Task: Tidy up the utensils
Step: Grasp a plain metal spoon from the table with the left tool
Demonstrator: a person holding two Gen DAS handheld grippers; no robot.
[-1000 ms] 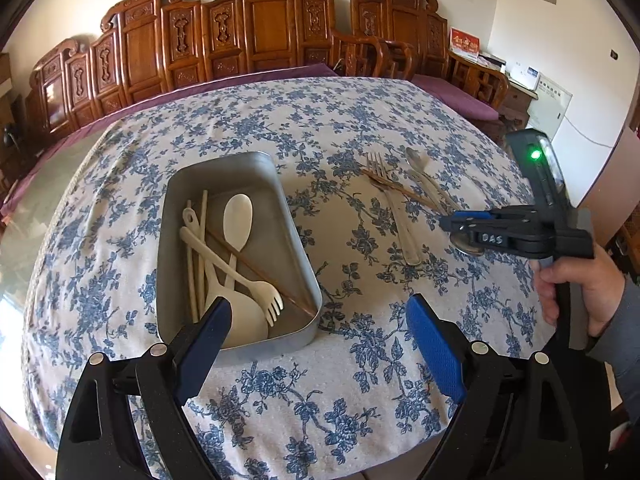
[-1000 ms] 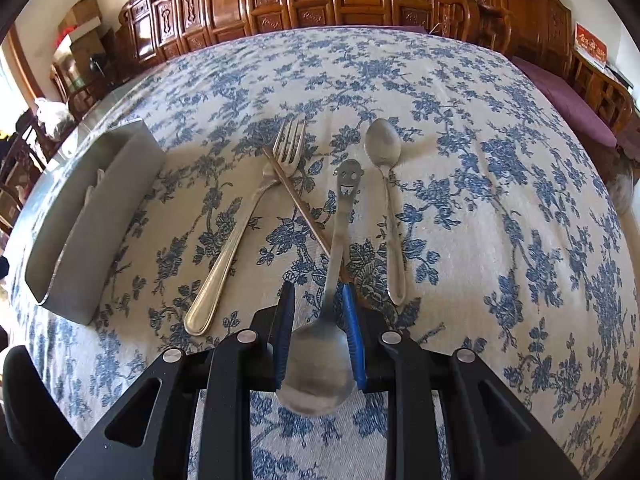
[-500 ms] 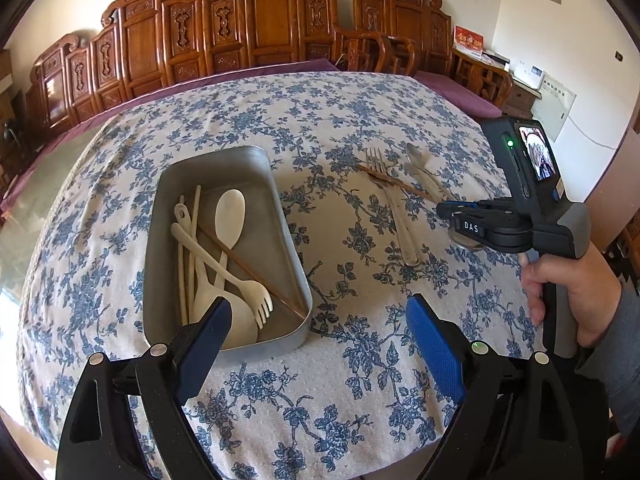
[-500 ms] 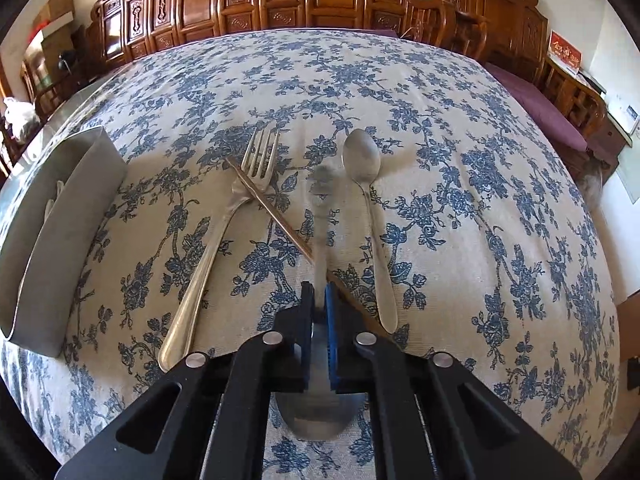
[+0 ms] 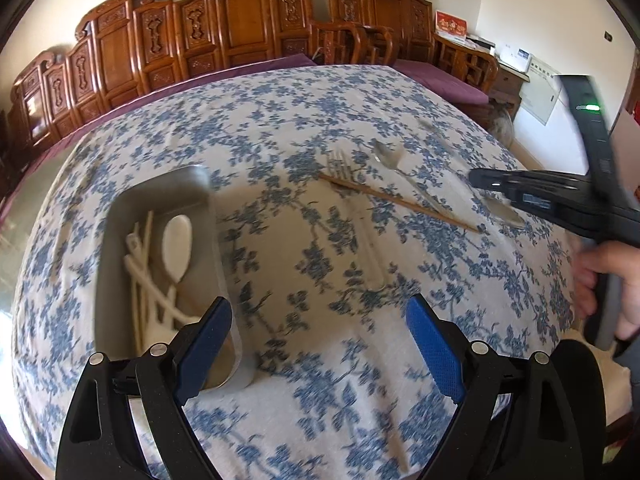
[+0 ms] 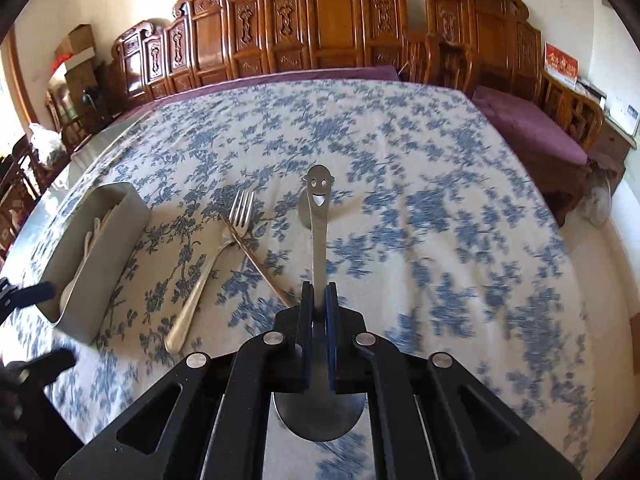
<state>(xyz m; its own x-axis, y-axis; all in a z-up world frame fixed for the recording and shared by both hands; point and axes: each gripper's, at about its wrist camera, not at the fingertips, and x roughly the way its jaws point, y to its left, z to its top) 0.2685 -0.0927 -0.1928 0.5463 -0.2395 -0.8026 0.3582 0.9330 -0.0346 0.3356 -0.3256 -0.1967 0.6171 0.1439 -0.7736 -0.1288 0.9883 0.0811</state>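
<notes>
My right gripper (image 6: 319, 292) is shut on a steel spoon (image 6: 318, 240) with a smiling face on its handle end, lifted off the cloth, bowl toward the camera. On the cloth lie a metal fork (image 6: 208, 268), a brown chopstick (image 6: 260, 264) across it, and a second spoon (image 5: 390, 160), partly hidden behind the held one in the right wrist view. A grey metal tray (image 5: 160, 196) holds cream plastic utensils (image 5: 176, 244). My left gripper (image 5: 320, 334) is open and empty above the tray's near right corner. The right gripper also shows in the left wrist view (image 5: 480, 180).
The table carries a blue floral cloth (image 6: 440, 200). Carved wooden chairs (image 6: 320, 28) line the far side. A purple cushioned bench (image 6: 528, 128) stands at the right. The tray also shows at the left of the right wrist view (image 6: 120, 220).
My right gripper closed fully on the smiley spoon and raised it off the cloth. The left gripper shifted right, so the tray sits lower left in its view.
</notes>
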